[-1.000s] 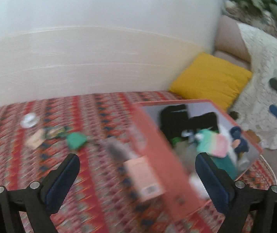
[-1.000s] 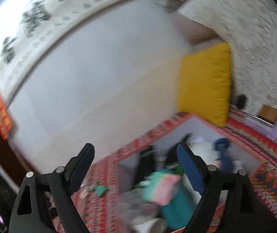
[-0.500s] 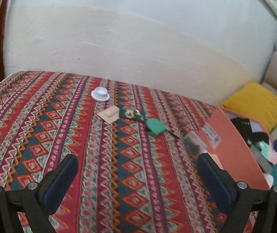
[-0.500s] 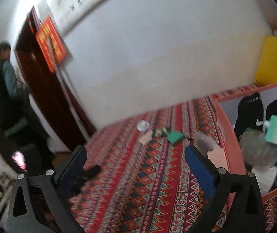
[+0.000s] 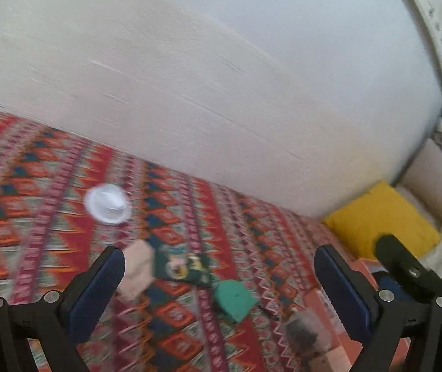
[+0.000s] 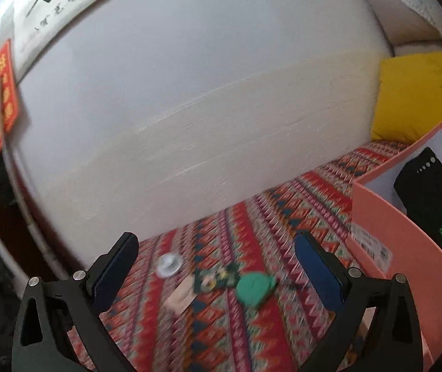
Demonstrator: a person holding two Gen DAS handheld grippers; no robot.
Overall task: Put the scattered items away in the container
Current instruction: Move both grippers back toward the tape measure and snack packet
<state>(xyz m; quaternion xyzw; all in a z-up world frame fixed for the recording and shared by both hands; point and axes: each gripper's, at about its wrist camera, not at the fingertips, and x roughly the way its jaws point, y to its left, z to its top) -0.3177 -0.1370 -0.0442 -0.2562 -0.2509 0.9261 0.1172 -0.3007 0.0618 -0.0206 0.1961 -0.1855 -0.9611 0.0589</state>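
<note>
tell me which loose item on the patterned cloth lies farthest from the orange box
The white round lid: it sits beyond the beige card, dark green packet and green pouch, all nearer the orange box.

Below my jaws spreads a red patterned cloth point(image 5: 50, 248); on it, mid-frame, lie a white lid point(image 5: 108, 204), a tan card point(image 5: 135, 268), a dark green packet point(image 5: 183, 266), a green pouch point(image 5: 235, 300); the orange box point(image 6: 407, 248) stands lower right.
</note>
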